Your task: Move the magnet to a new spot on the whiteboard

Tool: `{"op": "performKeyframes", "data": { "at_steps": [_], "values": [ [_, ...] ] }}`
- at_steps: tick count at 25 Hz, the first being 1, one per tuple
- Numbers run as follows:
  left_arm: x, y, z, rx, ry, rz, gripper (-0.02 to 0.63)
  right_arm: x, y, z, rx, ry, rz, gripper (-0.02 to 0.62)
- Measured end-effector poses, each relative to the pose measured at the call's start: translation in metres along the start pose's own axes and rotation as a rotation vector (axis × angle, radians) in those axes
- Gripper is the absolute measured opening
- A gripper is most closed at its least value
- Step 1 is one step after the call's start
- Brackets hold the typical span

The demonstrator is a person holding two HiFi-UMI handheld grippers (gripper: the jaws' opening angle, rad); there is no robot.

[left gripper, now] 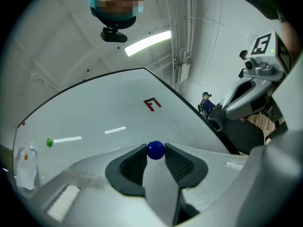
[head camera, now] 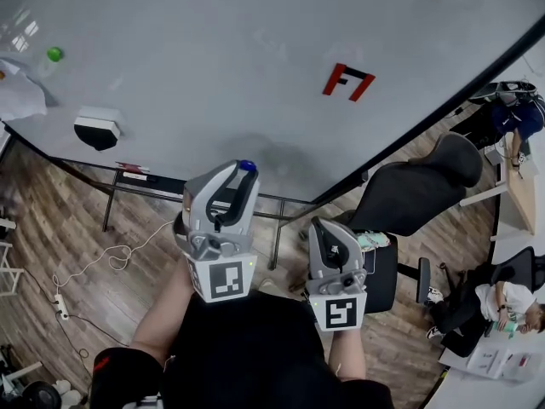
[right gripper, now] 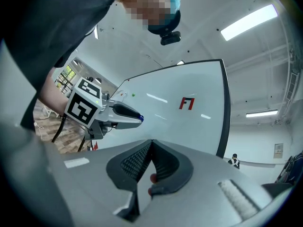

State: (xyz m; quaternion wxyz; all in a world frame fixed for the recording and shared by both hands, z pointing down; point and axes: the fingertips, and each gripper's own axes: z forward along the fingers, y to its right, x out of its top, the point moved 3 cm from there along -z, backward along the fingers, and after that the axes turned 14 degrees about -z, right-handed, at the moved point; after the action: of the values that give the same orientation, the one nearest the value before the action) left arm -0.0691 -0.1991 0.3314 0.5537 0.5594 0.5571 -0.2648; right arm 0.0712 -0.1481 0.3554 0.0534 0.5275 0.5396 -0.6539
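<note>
My left gripper [head camera: 243, 172] is shut on a small blue ball magnet [head camera: 247, 166], pinched between its fingertips just in front of the whiteboard's [head camera: 255, 49] lower edge. In the left gripper view the magnet [left gripper: 155, 150] sits between the two dark pads, off the board. My right gripper [head camera: 327, 226] hangs lower and to the right, its jaws shut with nothing between them [right gripper: 151, 144]. A red F-shaped mark [head camera: 347, 82] is on the board at upper right. A green magnet [head camera: 54, 54] sticks at the far left.
An eraser holder [head camera: 96, 129] and a crumpled white bag [head camera: 19, 92] hang at the board's left end. Black office chairs [head camera: 417, 190] stand to the right, with a seated person [head camera: 502, 305] beyond. A cable and power strip [head camera: 60, 307] lie on the wood floor.
</note>
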Motion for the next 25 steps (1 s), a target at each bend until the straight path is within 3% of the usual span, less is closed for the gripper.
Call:
{"op": "performKeyframes", "data": {
  "at_steps": [15, 25],
  "values": [
    [0.014, 0.01, -0.045, 0.108, -0.052, 0.046, 0.127, 0.012, 0.004, -0.014, 0.083, 0.109, 0.043, 0.002],
    [0.008, 0.028, -0.072, 0.104, -0.089, 0.073, 0.127, 0.014, 0.008, -0.024, 0.102, 0.138, 0.061, 0.002]
  ]
}}
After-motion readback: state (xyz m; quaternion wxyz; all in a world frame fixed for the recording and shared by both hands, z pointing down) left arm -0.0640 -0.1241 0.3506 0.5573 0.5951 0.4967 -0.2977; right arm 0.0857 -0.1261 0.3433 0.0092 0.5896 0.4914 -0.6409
